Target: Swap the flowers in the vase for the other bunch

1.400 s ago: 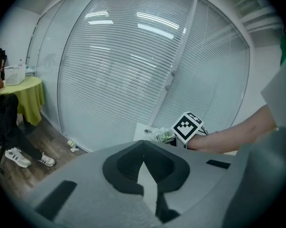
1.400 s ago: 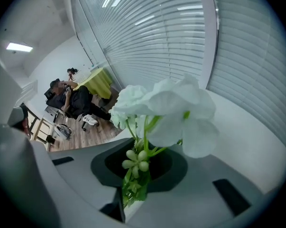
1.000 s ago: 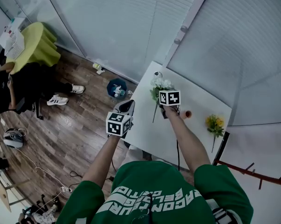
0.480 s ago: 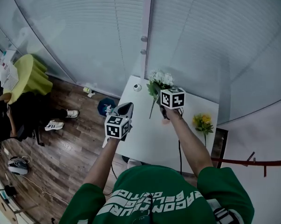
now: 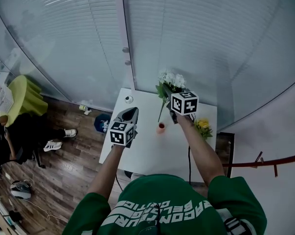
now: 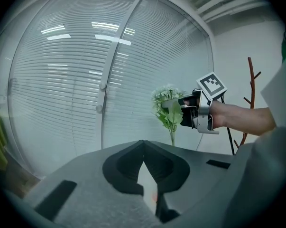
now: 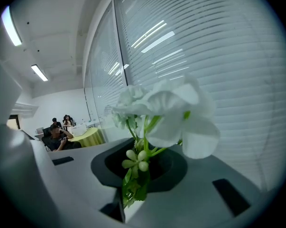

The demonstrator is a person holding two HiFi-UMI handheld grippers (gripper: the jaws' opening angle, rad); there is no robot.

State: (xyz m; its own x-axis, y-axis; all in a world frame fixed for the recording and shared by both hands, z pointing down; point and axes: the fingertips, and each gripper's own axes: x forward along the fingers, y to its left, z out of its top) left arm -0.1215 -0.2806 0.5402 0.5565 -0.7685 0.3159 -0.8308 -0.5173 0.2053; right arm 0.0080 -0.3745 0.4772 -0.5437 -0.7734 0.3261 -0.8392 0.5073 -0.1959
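Note:
In the head view my right gripper (image 5: pixel 168 97) is shut on the stems of a white flower bunch (image 5: pixel 171 80), held in the air above the white table (image 5: pixel 152 151). The blooms (image 7: pixel 161 108) fill the right gripper view, with the stems pinched in the gripper (image 7: pixel 139 148). A small orange vase (image 5: pixel 160 127) stands free on the table, left of that hand. A yellow bunch (image 5: pixel 202 126) lies near the table's right edge. My left gripper (image 5: pixel 130 110) hovers over the table's left part, shut and holding nothing (image 6: pixel 143 144). The left gripper view also shows the white bunch (image 6: pixel 167 96).
A glass wall with blinds runs behind the table. A small white object (image 5: pixel 129 100) sits at the table's far left corner. On the wooden floor to the left are a blue bin (image 5: pixel 102 123) and a seated person at a yellow-green table (image 5: pixel 20 94). A red-brown stand (image 5: pixel 264 160) is at the right.
Both grippers have risen. The right one carried the white bunch to the right, so the vase now shows on its left. The left gripper moved from beside the table to over it.

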